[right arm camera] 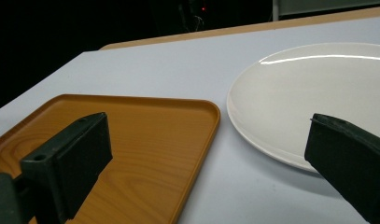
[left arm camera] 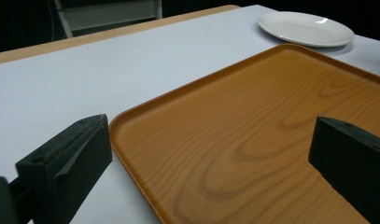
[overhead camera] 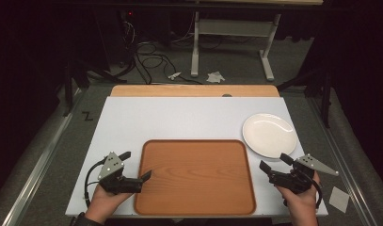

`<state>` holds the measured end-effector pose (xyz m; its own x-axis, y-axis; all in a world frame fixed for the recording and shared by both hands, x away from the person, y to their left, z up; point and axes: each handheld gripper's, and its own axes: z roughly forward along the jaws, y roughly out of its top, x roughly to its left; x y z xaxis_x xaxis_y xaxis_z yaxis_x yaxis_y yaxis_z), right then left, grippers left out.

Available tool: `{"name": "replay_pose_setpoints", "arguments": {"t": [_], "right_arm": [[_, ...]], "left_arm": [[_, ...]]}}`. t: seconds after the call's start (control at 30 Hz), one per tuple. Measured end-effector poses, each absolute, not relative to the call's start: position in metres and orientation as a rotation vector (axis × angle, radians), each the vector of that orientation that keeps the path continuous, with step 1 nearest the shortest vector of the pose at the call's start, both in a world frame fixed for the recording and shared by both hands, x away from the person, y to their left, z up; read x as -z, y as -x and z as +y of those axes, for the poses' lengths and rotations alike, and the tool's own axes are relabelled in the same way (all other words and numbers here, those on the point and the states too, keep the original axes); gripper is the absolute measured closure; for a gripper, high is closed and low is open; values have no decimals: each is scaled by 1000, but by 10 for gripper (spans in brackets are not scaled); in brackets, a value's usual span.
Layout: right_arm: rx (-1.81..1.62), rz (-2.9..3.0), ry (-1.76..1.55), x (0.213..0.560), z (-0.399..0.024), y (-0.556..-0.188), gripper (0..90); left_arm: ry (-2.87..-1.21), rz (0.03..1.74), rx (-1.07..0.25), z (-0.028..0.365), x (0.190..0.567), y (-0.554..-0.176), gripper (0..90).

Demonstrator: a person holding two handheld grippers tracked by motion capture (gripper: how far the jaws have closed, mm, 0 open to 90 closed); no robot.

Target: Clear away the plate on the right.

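A bare wooden tray [overhead camera: 194, 176] lies at the front middle of the white table [overhead camera: 179, 117]. A bare white plate [overhead camera: 269, 135] sits just past the tray's far right corner. My left gripper [overhead camera: 136, 165] is open at the tray's left edge, one jaw over the tray rim and the other over the table. In the left gripper view the left gripper [left arm camera: 210, 126] straddles the tray [left arm camera: 253, 116], with the plate [left arm camera: 306, 28] far off. My right gripper [overhead camera: 274, 161] is open just right of the tray, below the plate. In its own view the right gripper [right arm camera: 207, 122] spans the tray corner [right arm camera: 131, 135] and the plate [right arm camera: 318, 88].
A wooden strip [overhead camera: 194, 90] borders the table's far edge. Beyond it are cables [overhead camera: 151, 61], a white desk frame [overhead camera: 231, 42] and paper scraps [overhead camera: 215, 76] on the floor. A white square [overhead camera: 339, 198] lies on the floor at the front right.
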<state>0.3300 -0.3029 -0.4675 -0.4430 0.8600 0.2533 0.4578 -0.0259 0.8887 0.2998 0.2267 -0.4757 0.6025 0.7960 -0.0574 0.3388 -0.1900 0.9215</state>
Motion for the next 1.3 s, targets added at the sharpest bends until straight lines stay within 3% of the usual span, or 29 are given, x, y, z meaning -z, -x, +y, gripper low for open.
{"name": "replay_pose_setpoints", "arguments": {"t": [0.87, 1.3], "right_arm": [[-1526, 1897, -1373, 464, -311, -361, 13], [-1493, 1929, -1467, 470, -315, -360, 12]], "left_arm": [[-1674, 1016, -587, 251, 478, -279, 2], [-1773, 914, -538, 233, 481, -284, 2]]}}
